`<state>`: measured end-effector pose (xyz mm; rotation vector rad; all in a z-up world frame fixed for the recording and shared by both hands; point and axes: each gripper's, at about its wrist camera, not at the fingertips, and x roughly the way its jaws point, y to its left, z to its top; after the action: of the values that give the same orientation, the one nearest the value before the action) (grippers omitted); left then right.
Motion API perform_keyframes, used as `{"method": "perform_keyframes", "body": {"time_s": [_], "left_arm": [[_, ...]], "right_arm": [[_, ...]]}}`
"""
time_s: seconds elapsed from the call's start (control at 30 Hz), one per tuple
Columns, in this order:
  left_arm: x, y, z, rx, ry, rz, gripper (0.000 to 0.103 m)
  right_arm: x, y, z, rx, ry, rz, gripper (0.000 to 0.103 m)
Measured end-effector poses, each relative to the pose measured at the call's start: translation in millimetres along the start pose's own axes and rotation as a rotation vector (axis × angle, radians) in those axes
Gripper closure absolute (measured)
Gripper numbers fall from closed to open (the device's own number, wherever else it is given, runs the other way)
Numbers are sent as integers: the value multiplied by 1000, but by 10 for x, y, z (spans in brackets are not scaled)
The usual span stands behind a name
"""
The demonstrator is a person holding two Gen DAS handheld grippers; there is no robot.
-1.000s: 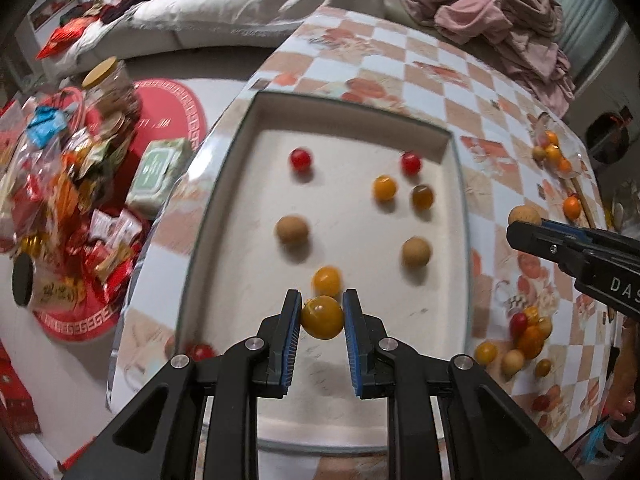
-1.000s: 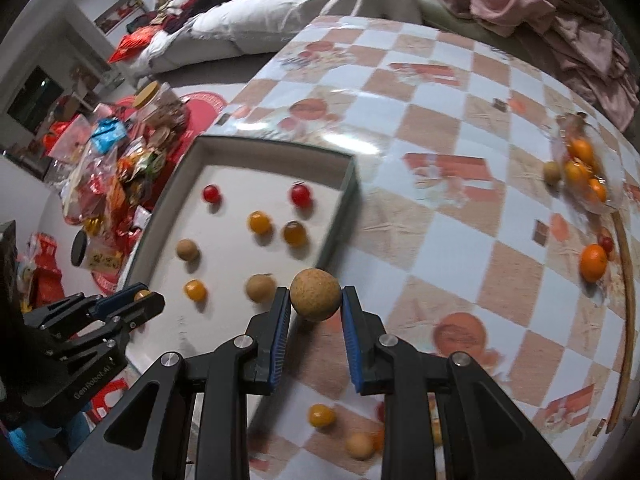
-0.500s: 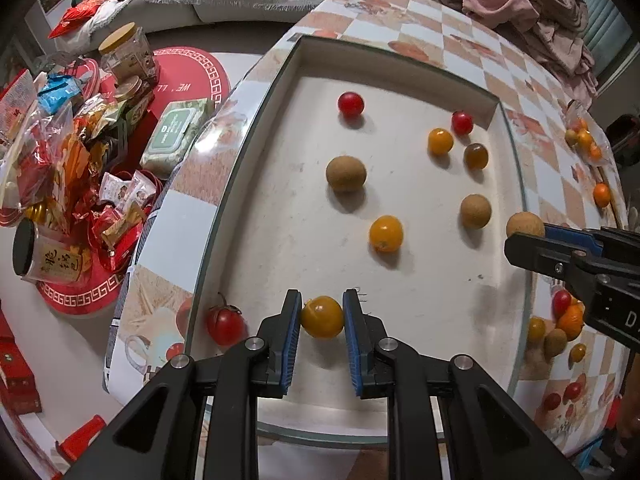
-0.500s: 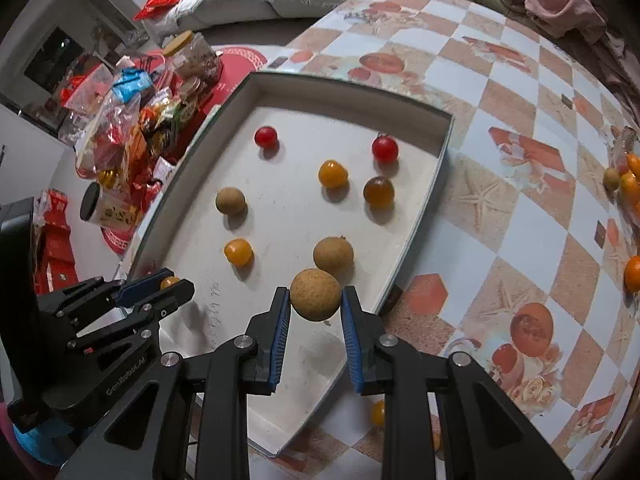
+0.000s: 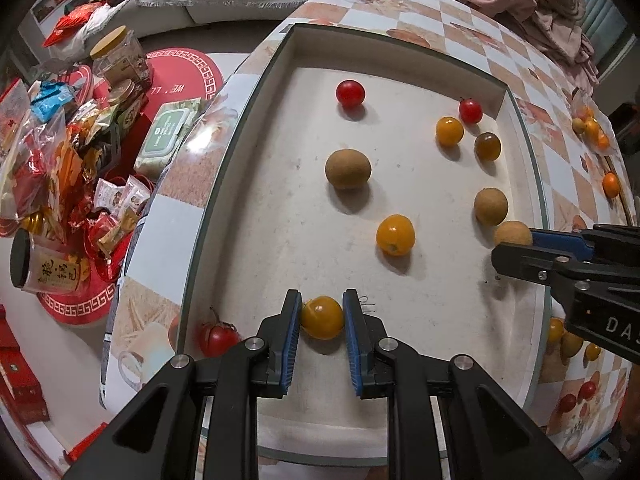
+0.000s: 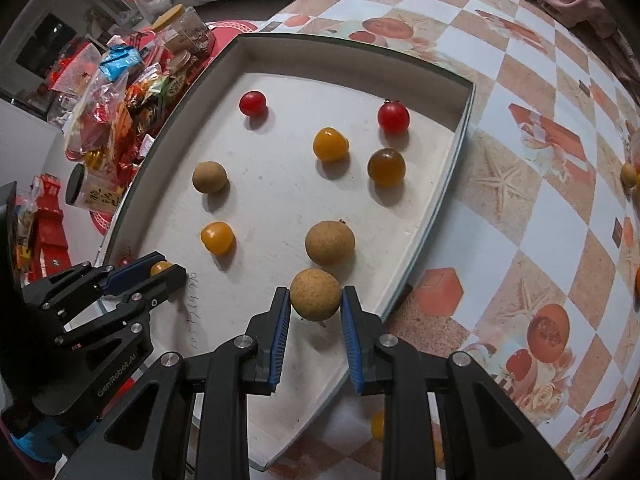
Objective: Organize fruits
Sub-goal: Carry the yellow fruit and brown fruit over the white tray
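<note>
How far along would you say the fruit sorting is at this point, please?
Seven fruits already lie in the tray. The left gripper holds a yellow tomato and the right gripper a brown longan, both low over it. Loose fruits on the table remain.

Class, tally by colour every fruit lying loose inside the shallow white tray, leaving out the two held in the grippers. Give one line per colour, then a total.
Red cherry tomatoes: 2
Yellow-orange cherry tomatoes: 2
Dark amber-brown tomato: 1
Tan rough-skinned round fruits: 2
Total: 7, in the tray
</note>
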<state>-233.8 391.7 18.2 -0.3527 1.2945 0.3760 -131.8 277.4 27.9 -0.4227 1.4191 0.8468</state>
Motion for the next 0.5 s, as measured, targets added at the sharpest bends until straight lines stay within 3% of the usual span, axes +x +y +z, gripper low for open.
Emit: {"method": "perform_keyframes", "body": {"time_s": [0.5], "left_arm": [[-2, -17, -21, 39, -27, -2, 80]], "right_arm": [[142, 69, 5, -9, 34, -9, 75]]}}
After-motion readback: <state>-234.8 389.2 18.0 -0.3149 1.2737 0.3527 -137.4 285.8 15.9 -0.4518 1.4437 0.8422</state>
